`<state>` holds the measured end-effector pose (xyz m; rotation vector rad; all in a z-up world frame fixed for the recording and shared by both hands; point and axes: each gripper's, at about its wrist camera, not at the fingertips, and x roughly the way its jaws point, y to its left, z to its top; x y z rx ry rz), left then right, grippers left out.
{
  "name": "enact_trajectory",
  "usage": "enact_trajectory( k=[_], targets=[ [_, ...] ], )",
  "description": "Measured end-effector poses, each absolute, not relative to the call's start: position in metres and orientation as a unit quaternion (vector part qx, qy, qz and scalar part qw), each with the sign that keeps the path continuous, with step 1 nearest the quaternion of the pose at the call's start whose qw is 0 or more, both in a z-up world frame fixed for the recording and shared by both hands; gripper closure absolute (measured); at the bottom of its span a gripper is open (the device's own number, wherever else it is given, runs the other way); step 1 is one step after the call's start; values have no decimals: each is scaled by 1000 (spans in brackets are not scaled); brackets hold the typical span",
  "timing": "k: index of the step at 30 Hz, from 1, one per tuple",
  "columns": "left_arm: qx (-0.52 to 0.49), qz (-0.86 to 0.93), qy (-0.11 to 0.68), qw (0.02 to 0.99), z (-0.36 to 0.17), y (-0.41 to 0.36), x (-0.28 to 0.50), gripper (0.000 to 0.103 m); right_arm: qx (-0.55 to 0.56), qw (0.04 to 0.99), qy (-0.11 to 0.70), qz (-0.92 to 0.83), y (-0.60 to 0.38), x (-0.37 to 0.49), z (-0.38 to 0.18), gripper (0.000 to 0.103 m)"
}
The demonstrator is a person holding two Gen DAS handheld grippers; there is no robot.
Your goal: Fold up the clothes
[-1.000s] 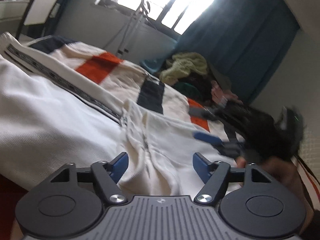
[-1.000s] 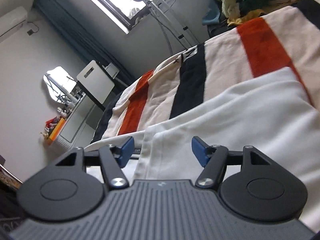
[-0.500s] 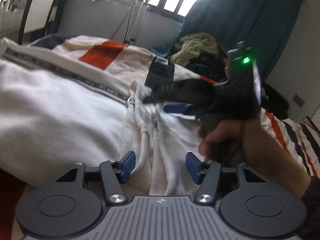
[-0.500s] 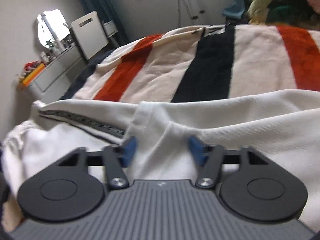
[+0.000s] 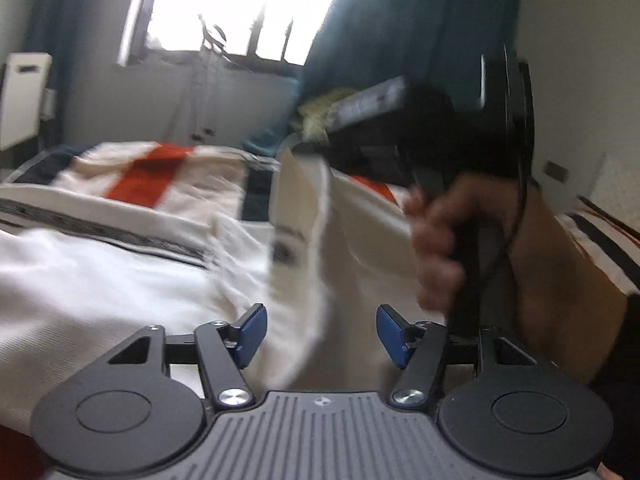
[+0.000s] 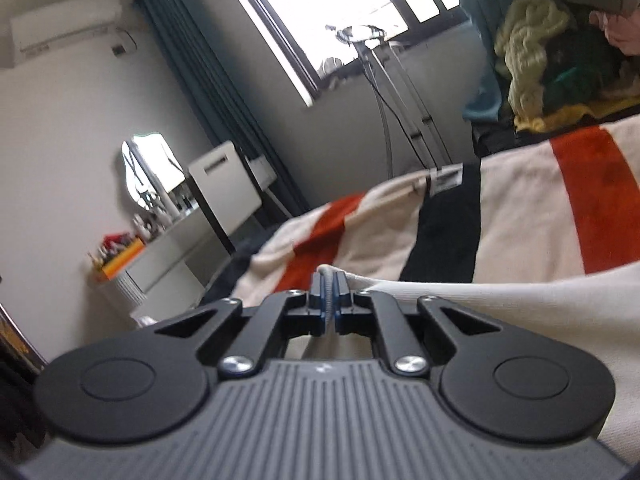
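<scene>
I am observing the left gripper (image 5: 318, 332) sitting low over the bed with its blue-padded fingers (image 5: 251, 332) spread wide apart and gripping nothing; cloth is lying between and beneath them. The right gripper (image 6: 329, 300) is showing its blue pads pressed together, clamped on a thin edge of the white ribbed cotton garment (image 6: 520, 304); in the left wrist view the person's right hand (image 5: 448, 240) is wrapping the black handle of that tool, raised above the bed with the forearm running off to the right.

The garment (image 5: 100, 280) is spreading over the bed, bearing a dark patterned band along one side; a flap of it is hanging lifted from the clamped edge, blurred in the left view, so I cannot tell its exact fold line.

The cream blanket with orange and navy stripes (image 6: 520, 208) is lying bare beyond the garment toward the window; a pile of mixed clothes (image 6: 560, 52) is sitting at the far right corner, well apart from the grippers.
</scene>
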<state>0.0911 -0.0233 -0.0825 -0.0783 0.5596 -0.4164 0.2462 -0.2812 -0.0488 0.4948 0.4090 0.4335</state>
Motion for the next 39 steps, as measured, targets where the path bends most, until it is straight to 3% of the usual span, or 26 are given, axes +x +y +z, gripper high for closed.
enact_trajectory(
  k=[1, 5, 7, 14, 18, 20, 22, 24, 25, 29, 32, 39],
  targets=[
    [-37, -206, 283, 936, -85, -25, 92, 45, 243, 926, 195, 212, -283, 245, -46, 96],
    [-71, -203, 308, 927, -90, -20, 98, 80, 244, 929, 183, 210, -282, 243, -43, 96],
    [-66, -193, 317, 926, -90, -20, 96, 89, 252, 927, 188, 205, -276, 247, -51, 96],
    [-19, -168, 347, 923, -95, -25, 92, 92, 161, 923, 313, 153, -230, 270, -117, 95],
    [-18, -175, 343, 923, -90, -23, 94, 91, 148, 933, 297, 143, -235, 250, -109, 94],
    [-20, -176, 338, 924, -85, -21, 92, 86, 140, 938, 288, 135, -240, 236, -94, 90],
    [-17, -178, 327, 928, -77, -19, 85, 85, 132, 943, 278, 127, -244, 221, -80, 73],
    [-10, -179, 310, 934, -67, -17, 76, 74, 125, 948, 269, 119, -249, 207, -66, 30],
    [-4, -178, 297, 938, -60, -16, 71, 68, 121, 950, 264, 114, -251, 200, -59, 27],
    [2, -173, 253, 952, -34, -11, 46, 39, 106, 959, 245, 98, -261, 172, -31, 28],
    [7, -168, 228, 959, -18, -10, 27, 22, 101, 963, 234, 82, -271, 143, -12, 28],
    [40, -139, 198, 969, -9, -10, -25, 14, 116, 968, 215, 52, -298, 30, 3, 28]
  ],
)
